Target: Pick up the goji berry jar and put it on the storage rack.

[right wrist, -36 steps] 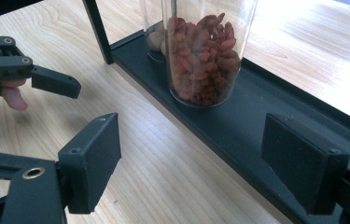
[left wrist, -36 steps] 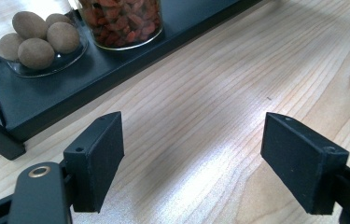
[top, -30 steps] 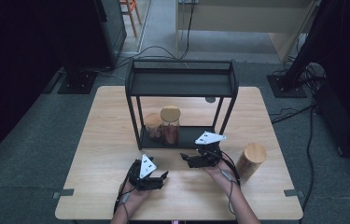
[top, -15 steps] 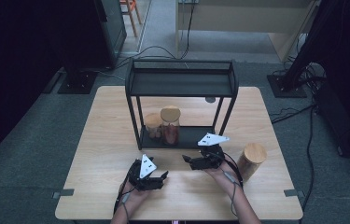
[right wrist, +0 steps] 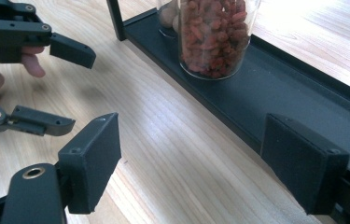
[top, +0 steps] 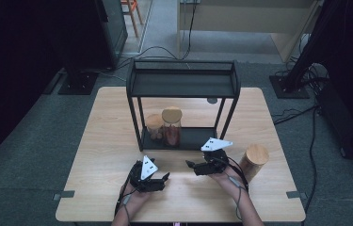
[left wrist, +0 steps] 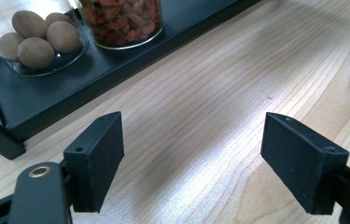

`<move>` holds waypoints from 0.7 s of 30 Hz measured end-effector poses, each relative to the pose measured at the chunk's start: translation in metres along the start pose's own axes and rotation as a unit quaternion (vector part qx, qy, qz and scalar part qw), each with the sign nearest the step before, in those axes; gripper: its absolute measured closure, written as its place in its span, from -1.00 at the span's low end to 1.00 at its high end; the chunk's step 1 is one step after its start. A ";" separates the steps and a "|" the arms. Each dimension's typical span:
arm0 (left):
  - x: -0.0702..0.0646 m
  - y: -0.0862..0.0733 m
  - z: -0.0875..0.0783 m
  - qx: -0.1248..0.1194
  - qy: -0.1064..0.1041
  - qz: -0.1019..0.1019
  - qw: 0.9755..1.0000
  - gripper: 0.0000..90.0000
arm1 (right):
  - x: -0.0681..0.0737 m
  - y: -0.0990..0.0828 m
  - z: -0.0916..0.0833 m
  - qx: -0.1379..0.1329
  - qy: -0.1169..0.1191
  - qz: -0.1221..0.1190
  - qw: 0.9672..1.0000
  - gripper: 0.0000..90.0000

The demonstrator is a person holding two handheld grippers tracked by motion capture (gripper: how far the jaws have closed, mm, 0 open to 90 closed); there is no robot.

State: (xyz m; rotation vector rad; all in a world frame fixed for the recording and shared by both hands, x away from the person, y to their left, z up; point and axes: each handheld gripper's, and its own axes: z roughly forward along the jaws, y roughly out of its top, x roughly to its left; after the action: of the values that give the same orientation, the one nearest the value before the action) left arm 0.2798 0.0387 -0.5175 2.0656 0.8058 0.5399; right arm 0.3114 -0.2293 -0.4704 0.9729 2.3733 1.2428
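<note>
Left hand-held gripper (top: 164, 178) spread, nothing between its jaws, low over the bench (top: 103, 141) — just in front of the black rack (top: 182, 84). Right hand-held gripper (top: 191, 165) likewise spread and unladen, beside it. On the rack's bottom shelf, side by side: jar of red berries (top: 172, 127), jar of brown nuts (top: 154, 127). Wooden-lidded canister (top: 254, 160) near the right hand.

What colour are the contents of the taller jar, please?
Reddish-orange dried berries, seen best in the right gripper view.
</note>
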 end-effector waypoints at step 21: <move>0.001 0.000 0.000 0.004 -0.001 0.000 1.000 -0.52 | -0.004 -0.013 -0.012 -0.001 0.016 0.006 1.000 -0.55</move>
State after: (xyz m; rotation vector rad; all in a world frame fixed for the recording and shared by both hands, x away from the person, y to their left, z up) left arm 0.2803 0.0391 -0.5175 2.0742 0.8078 0.5355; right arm 0.3020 -0.2449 -0.4740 0.9759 2.3931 1.2757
